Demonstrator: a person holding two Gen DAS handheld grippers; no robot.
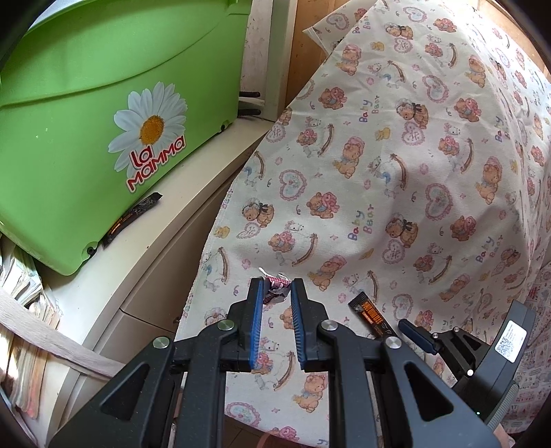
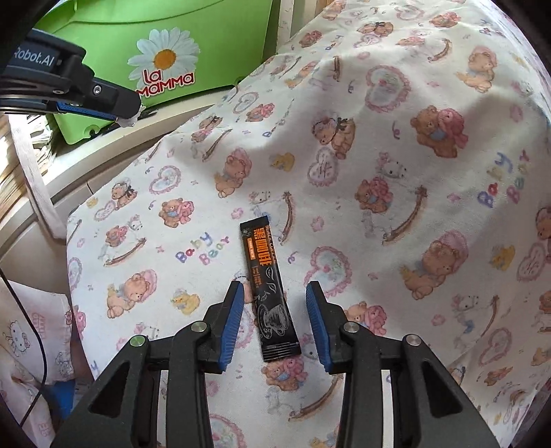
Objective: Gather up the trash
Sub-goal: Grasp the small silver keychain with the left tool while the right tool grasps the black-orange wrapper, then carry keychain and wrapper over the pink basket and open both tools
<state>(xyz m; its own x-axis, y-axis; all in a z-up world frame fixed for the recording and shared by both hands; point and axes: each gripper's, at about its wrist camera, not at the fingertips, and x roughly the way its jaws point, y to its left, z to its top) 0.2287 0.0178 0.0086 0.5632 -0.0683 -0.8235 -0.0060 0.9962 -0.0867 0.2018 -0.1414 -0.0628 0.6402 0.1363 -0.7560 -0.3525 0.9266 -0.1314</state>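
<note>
My left gripper (image 1: pixel 277 287) is shut on a small crumpled pink-and-silver wrapper (image 1: pixel 275 285) just above the bear-print cloth (image 1: pixel 378 165). The right wrist view shows that gripper (image 2: pixel 132 113) at the upper left, a white scrap at its tip. A black coffee sachet (image 2: pixel 263 262) lies flat on the cloth (image 2: pixel 378 113). My right gripper (image 2: pixel 274 287) is open and straddles the sachet's near half, pads clear of it. The left wrist view shows the same sachet (image 1: pixel 370 313) beside a right fingertip (image 1: pixel 418 336). A second black sachet (image 1: pixel 132 217) lies partly under the green box (image 1: pixel 86 113).
The green plastic box (image 2: pixel 193 31) with a daisy label stands on a white cabinet (image 1: pixel 193 179) left of the cloth. Stacked papers (image 1: pixel 24 293) sit at the far left. A Hello Kitty fabric (image 2: pixel 31 331) and a black cable (image 2: pixel 38 344) lie lower left.
</note>
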